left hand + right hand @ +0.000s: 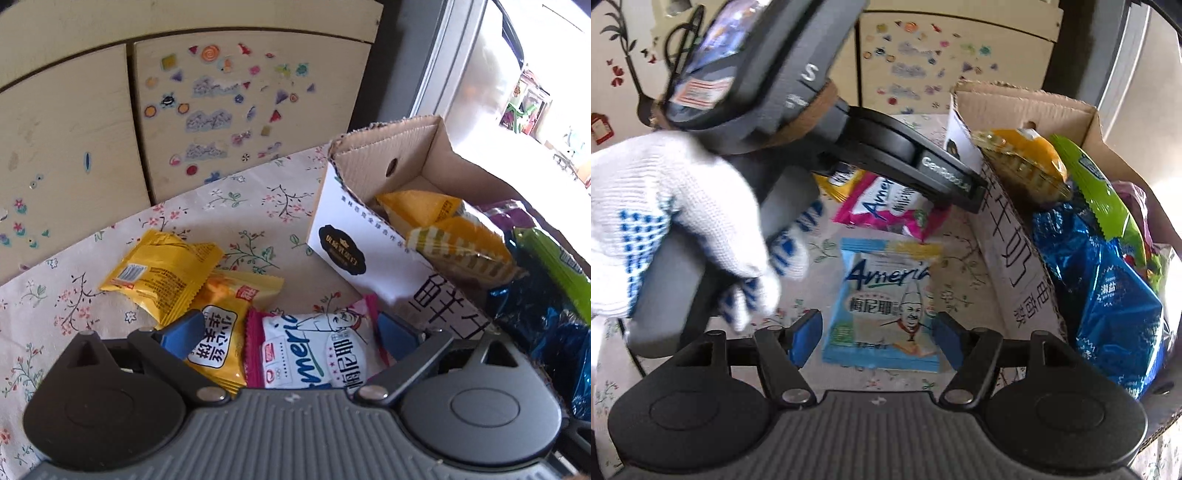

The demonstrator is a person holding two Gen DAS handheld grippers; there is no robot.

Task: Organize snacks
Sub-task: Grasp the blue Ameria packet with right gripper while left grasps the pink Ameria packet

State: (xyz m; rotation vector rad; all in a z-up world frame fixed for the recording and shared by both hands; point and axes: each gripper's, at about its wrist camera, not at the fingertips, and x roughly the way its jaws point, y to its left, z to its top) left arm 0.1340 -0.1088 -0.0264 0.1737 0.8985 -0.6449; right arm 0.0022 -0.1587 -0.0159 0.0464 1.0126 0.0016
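Both grippers gaped: left gripper (290, 332) over pink pack (314, 350), right gripper (875, 338) astride blue pack (886, 306), lower frame; boxing them needed closing.

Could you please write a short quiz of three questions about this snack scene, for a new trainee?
1. True or false: the cardboard box already holds some snack packets.
2. Which packet lies between the open fingers of the right gripper?
A. the yellow packet
B. the blue and white packet
C. the green packet
3. Fill in the word: the pink and white packet lies on the floral ____.

Key
1. True: an orange packet and others lie inside it.
2. B: the blue and white packet lies flat there, and the pads do not press on it.
3. Tablecloth; the left gripper stands open over that packet.
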